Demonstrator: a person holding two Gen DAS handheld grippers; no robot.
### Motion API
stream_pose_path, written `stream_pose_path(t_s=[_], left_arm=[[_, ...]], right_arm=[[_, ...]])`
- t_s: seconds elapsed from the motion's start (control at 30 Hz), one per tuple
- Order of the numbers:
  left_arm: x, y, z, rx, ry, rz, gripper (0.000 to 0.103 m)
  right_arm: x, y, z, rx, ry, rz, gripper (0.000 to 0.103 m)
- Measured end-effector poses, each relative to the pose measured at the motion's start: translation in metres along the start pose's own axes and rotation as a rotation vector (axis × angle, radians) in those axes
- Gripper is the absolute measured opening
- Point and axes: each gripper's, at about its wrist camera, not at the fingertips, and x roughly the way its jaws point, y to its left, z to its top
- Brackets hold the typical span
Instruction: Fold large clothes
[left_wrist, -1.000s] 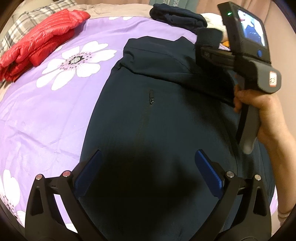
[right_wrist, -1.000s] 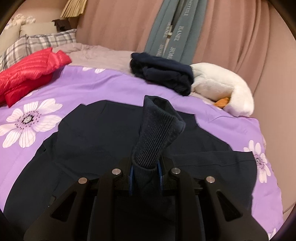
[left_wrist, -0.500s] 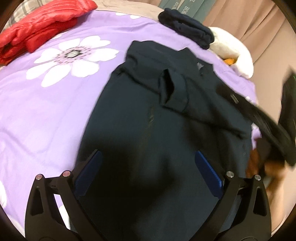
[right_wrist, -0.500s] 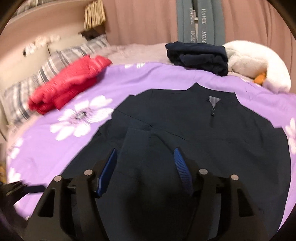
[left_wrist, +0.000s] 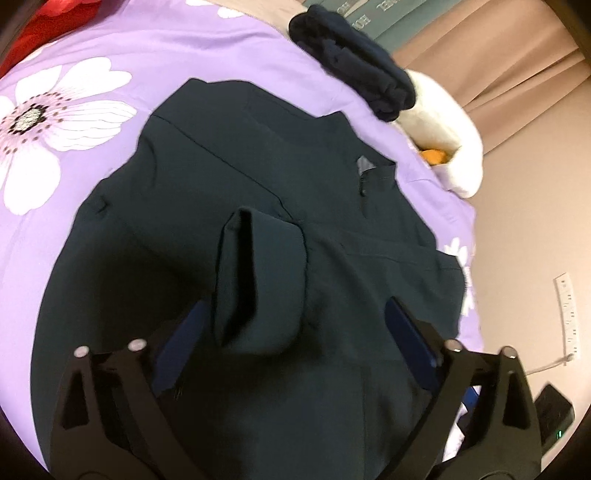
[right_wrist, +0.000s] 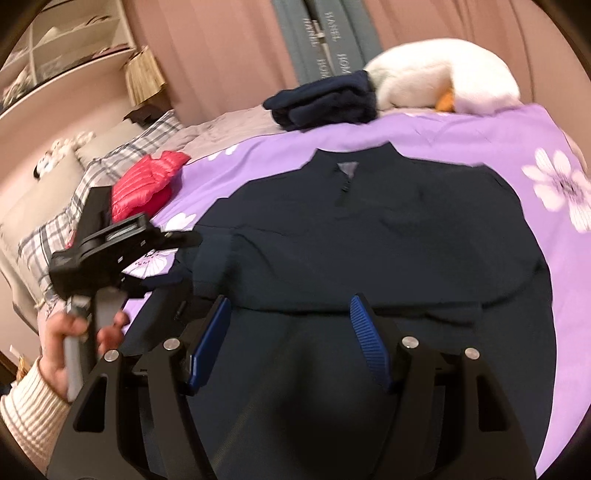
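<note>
Both pairs of blue-padded fingers stand wide apart over the dark navy zip-neck jacket (left_wrist: 258, 229), which lies spread on the purple flower-print bedspread (left_wrist: 110, 48). Between the left gripper (left_wrist: 295, 343) fingers sits the folded-in sleeve cuff (left_wrist: 258, 288), untouched; the right gripper (right_wrist: 291, 343) hangs above the lower front. A second ago the right one clamped that cuff upright; now it lies released on the chest. The left hand (right_wrist: 74, 339), in a ribbed cream sleeve, grips its handle at the jacket's edge.
</note>
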Motion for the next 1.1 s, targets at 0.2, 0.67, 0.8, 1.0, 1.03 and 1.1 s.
stream_pose_path(t_s=[0.2,0.67,0.8,1.0,1.03,1.1], left_arm=[[0.031,-0.012,0.002,0.064,0.041,0.124,0.046],[0.005,-0.028,0.009,0.171,-0.093,0.186,0.008],[-0.002,-0.037,0.017,0.228,-0.125,0.241,0.008],[-0.01,-0.032,0.031,0.235,-0.164,0.291,0.008],[-0.011,-0.029,0.035,0.231,-0.169,0.302,0.008],[-0.01,-0.023,0.04,0.227,-0.174,0.337,0.008]], right_arm=[[-0.007,-0.021,-0.012,0.052,0.002,-0.005,0.068],[-0.008,-0.044,-0.019,0.139,-0.004,-0.02,0.068],[-0.007,-0.046,-0.017,0.139,-0.004,-0.025,0.068],[-0.009,-0.045,-0.015,0.132,-0.012,-0.041,0.068],[-0.009,-0.044,-0.015,0.131,-0.012,-0.043,0.068],[-0.008,-0.045,-0.015,0.129,-0.011,-0.045,0.068]])
